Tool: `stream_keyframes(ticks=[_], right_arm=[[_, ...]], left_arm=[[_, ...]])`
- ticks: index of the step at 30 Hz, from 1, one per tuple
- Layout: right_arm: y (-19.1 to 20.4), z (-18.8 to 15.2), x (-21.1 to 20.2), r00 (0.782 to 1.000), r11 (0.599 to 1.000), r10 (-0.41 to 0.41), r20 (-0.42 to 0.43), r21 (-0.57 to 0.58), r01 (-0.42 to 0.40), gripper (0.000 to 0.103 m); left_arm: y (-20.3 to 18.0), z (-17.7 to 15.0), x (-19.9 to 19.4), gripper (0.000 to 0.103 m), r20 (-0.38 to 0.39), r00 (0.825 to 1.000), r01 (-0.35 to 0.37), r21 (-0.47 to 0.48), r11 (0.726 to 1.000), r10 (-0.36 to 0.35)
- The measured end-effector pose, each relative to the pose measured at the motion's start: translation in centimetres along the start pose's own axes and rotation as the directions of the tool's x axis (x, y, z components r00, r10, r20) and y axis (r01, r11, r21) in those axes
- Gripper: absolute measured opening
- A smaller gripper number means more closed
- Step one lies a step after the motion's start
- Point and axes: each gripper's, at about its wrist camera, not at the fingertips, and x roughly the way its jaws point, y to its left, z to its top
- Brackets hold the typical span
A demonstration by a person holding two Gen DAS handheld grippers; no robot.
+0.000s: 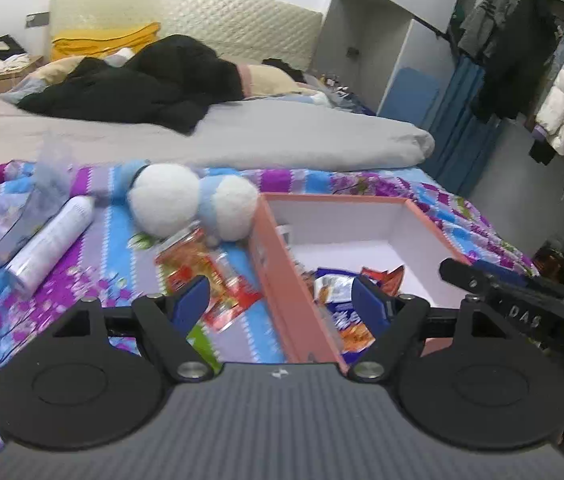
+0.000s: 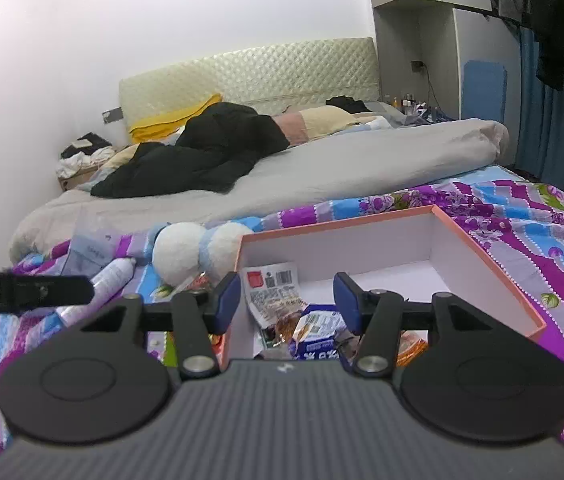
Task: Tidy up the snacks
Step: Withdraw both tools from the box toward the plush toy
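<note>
Snacks are split between two places: several packets [image 2: 314, 332] already lie in the near corner of the pink box [image 1: 278, 280] on the bed, and one red-orange packet [image 1: 206, 276] lies on the bedspread [image 1: 94, 284] just outside the box's left wall, at about 9 o'clock from it. A plush toy [image 1: 190, 204] sits at 12 o'clock from that packet and a white can [image 1: 52, 240] at 10 o'clock, well clear of the box.

The left gripper [image 1: 282, 300] hangs above the box wall with its fingers spread wide and nothing between them. The right gripper [image 2: 287, 300] is over the filled corner, fingers partly spread, and also empty.

The step in hand looks like fetching the last loose packet. The next move probably calls for the left gripper to swing toward 9 o'clock, drop onto the packet, pinch its crinkly edge and lift it over the wall without snagging the toy.
</note>
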Motion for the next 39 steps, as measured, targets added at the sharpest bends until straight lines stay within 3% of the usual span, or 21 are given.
stream_keyframes(ticks=[7,19,32,33,34,36,39], right_arm=[[2.1,-1.7,-1.0,0.999,0.999,0.040,-0.010,-0.035,-0.040,0.054],[7.6,-5.1,-0.7,0.996,0.991,0.065,-0.060,-0.114,-0.071,0.054],[9.9,-8.4,0.3,0.983,0.980,0.101,-0.154,-0.153,-0.125,0.054],[10.0,-8.5,0.4,0.982,0.980,0.105,-0.155,-0.154,-0.129,0.056],[10.0,-8.5,0.6,0.982,0.978,0.109,-0.156,-0.159,-0.134,0.067],[10.3,-8.6,1.3,0.984,0.974,0.102,-0.150,-0.185,-0.129,0.079],[10.8,-8.6,2.4,0.983,0.956,0.107,-0.148,-0.255,-0.142,0.079]], left_arm=[[3.6,-2.7,-2.0,0.081,-0.029,0.998,-0.055,-0.016,0.998,0.055],[7.1,-7.3,-3.3,0.083,-0.061,0.997,-0.060,-0.061,0.996,0.056],[9.8,-11.2,-2.1,0.089,-0.103,0.992,-0.080,-0.080,0.994,0.072],[10.1,-11.3,-1.7,0.089,-0.100,0.993,-0.077,-0.095,0.993,0.067],[10.4,-11.3,-1.3,0.089,-0.099,0.993,-0.074,-0.108,0.991,0.063],[10.9,-11.1,-0.2,0.089,-0.087,0.994,-0.071,-0.128,0.989,0.060],[12.2,-10.5,1.7,0.089,-0.069,0.997,-0.049,-0.178,0.983,0.037]])
